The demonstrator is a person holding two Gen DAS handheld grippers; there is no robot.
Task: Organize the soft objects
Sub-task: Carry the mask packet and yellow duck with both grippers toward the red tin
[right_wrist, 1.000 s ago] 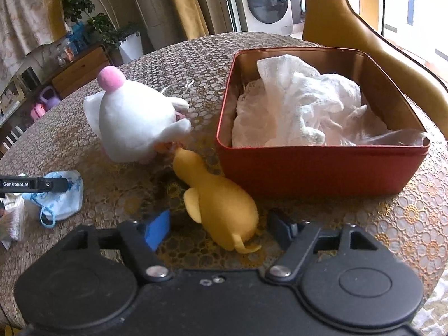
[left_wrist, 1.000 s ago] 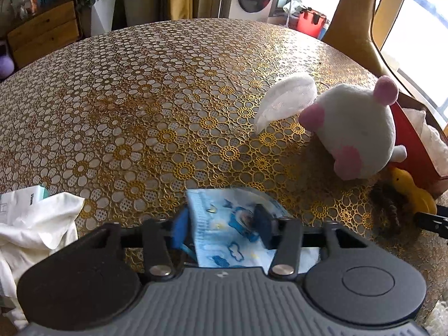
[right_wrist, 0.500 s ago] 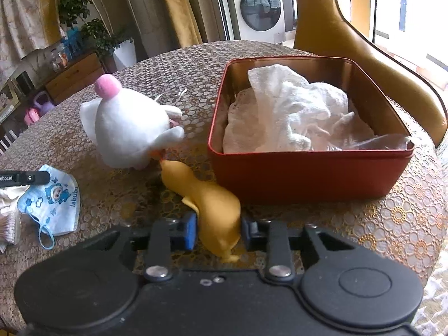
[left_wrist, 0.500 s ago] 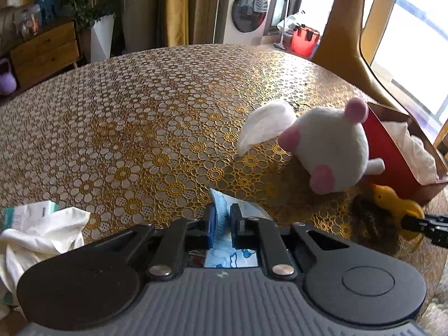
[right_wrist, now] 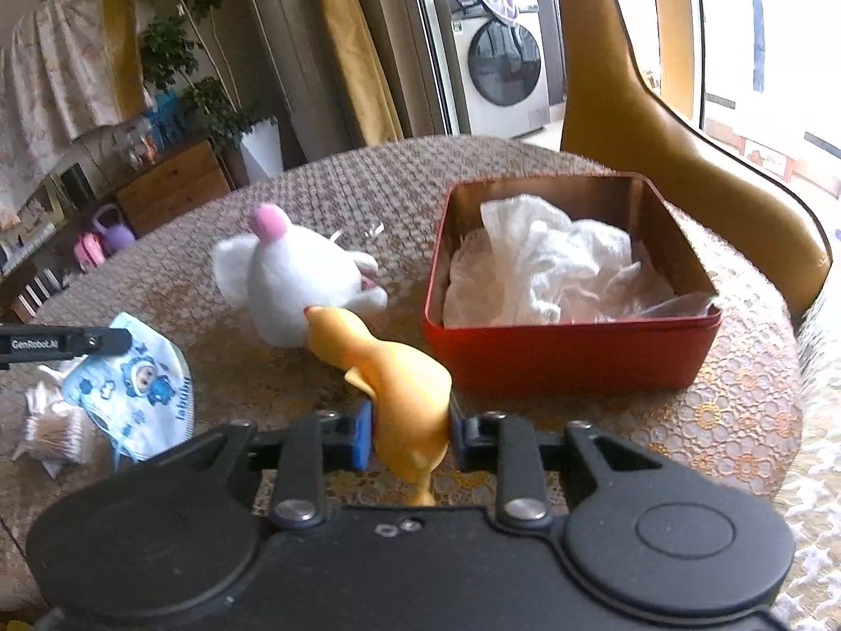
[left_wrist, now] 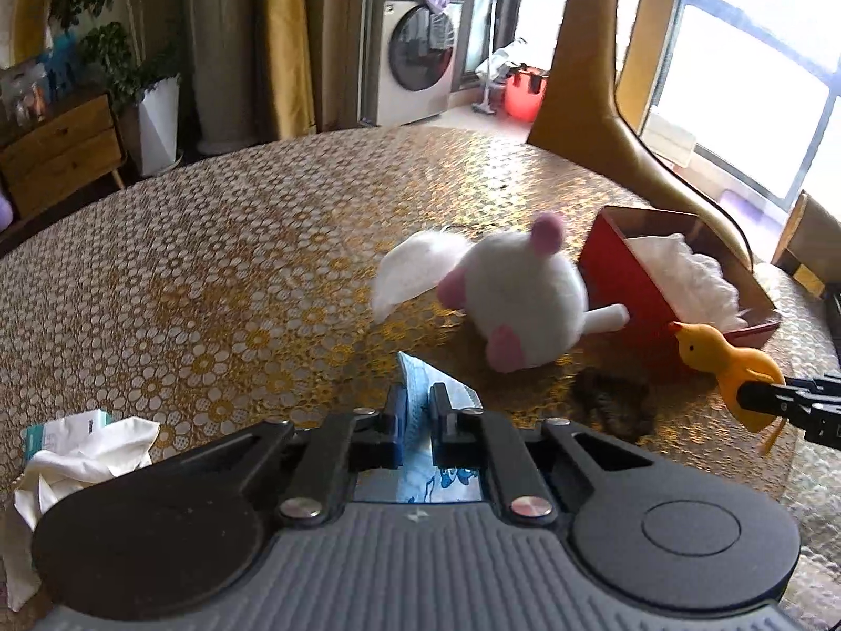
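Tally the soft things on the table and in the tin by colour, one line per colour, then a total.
White: 3 – plush toy, lace cloth in the red tin, crumpled cloth
Yellow: 1 – duck
Blue print: 1 – face mask
Dark brown: 1 – fuzzy clump
Total: 6

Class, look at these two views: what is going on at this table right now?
A person is tidying soft things with two handheld grippers. The left gripper is shut on a blue child's face mask, and the right gripper clamps a yellow rubber duck. A red tin on the table already holds white cloth. A white plush toy sits beside the tin.
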